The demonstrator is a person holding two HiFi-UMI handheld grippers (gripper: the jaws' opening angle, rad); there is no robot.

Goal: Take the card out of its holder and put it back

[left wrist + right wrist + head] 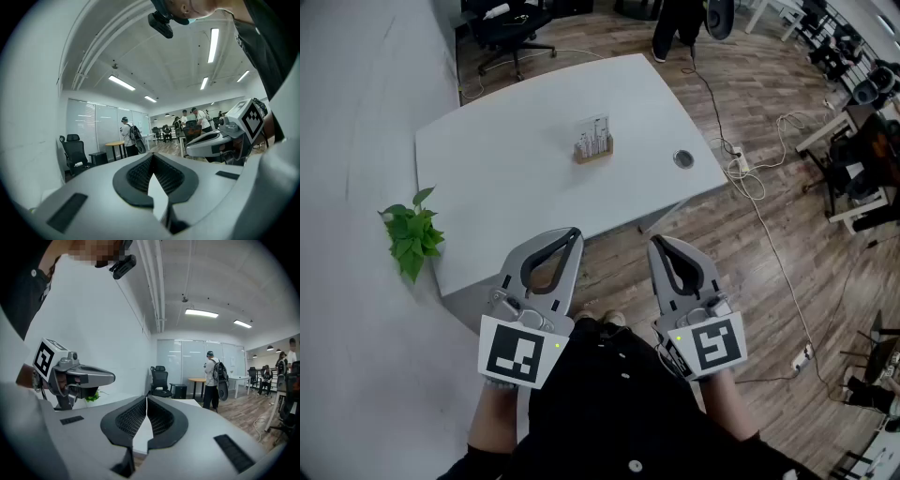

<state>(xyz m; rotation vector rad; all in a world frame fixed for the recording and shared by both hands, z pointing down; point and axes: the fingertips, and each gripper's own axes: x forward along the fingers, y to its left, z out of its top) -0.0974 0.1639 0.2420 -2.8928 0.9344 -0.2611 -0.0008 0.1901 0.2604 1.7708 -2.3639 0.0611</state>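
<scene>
Open white table [506,178] stretches from its near edge to the card holder [593,150], with a leafy plant [412,239] beside the left corner and a round grommet [682,158] right of the holder.

card [593,132] print too small, person [676,26] cut off

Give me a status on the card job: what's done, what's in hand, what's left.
Done: nothing that shows; the card stands in its wooden holder on the table. In hand: nothing; left tongs and right tongs are both shut and empty, short of the table's near edge. Left: everything: reach in, pull the card out, put it back.
</scene>
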